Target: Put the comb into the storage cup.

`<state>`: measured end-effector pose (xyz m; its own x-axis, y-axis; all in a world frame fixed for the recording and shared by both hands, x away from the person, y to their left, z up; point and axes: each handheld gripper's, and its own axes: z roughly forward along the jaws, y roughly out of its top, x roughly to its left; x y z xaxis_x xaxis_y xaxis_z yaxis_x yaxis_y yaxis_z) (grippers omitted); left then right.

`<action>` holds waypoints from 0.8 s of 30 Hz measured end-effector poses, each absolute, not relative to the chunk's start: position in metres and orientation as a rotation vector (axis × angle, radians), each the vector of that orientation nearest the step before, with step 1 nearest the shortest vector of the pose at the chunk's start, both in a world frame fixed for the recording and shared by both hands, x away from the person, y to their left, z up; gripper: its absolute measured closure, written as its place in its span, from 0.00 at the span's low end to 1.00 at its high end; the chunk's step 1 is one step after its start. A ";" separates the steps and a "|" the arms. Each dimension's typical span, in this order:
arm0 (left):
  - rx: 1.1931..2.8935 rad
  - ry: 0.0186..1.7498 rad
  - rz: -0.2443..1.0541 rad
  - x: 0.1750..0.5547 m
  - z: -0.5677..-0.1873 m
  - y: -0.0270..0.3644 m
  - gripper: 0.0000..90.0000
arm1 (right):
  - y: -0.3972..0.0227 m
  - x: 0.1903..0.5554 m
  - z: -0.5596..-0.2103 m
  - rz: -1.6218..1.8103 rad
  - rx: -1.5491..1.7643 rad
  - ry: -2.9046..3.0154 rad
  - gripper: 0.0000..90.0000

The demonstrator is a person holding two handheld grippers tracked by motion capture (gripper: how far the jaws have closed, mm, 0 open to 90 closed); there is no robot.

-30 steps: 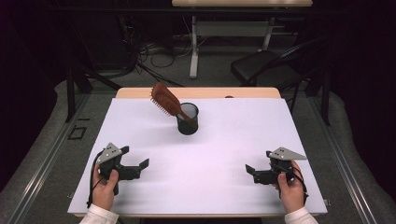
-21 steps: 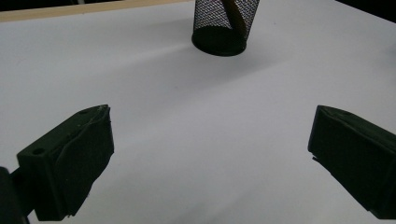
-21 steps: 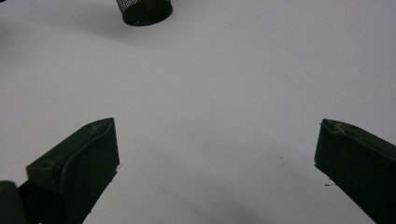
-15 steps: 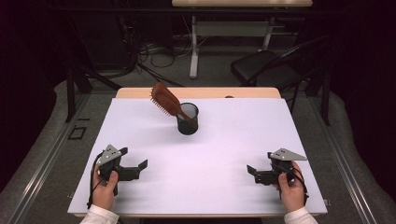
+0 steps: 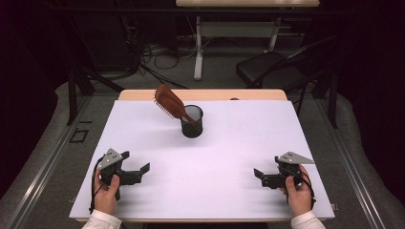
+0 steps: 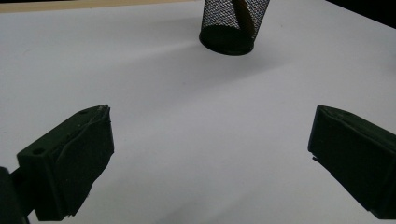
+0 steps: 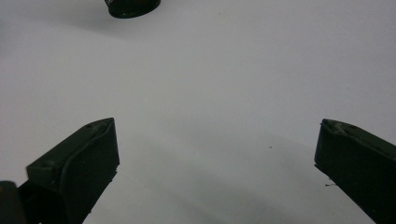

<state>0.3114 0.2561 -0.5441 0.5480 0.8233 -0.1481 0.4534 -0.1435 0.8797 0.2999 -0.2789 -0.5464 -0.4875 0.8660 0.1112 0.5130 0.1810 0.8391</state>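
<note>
No readable text, labels, brands or numbers anywhere: nothing on the desk, the mesh cup or the brush.

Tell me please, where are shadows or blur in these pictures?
High view: even light, dark surroundings, the mesh cup and hairbrush sharp. Left gripper view: the cup casts a soft shadow toward the left. Right gripper view: the near jaws are blurred, with grey shading on the table.

Each black gripper, left gripper and right gripper, carries a grey three-cornered plate, blocky jaws and a black cable; white sleeves cover both wrists.
</note>
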 end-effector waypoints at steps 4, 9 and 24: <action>1.778 1.063 0.457 0.312 -0.545 0.257 0.00 | -0.280 0.300 -0.547 1.226 1.303 2.072 0.00; 1.786 1.066 0.461 0.312 -0.545 0.258 0.00 | -0.280 0.301 -0.547 1.229 1.308 2.068 0.00; 1.780 1.071 0.458 0.313 -0.547 0.258 0.00 | -0.281 0.301 -0.549 1.231 1.317 2.065 0.00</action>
<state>0.3129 0.2580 -0.5469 0.5419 0.8266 -0.1522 0.4609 -0.1408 0.8762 0.3012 -0.2809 -0.5487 -0.4775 0.8702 0.1212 0.5204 0.1690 0.8370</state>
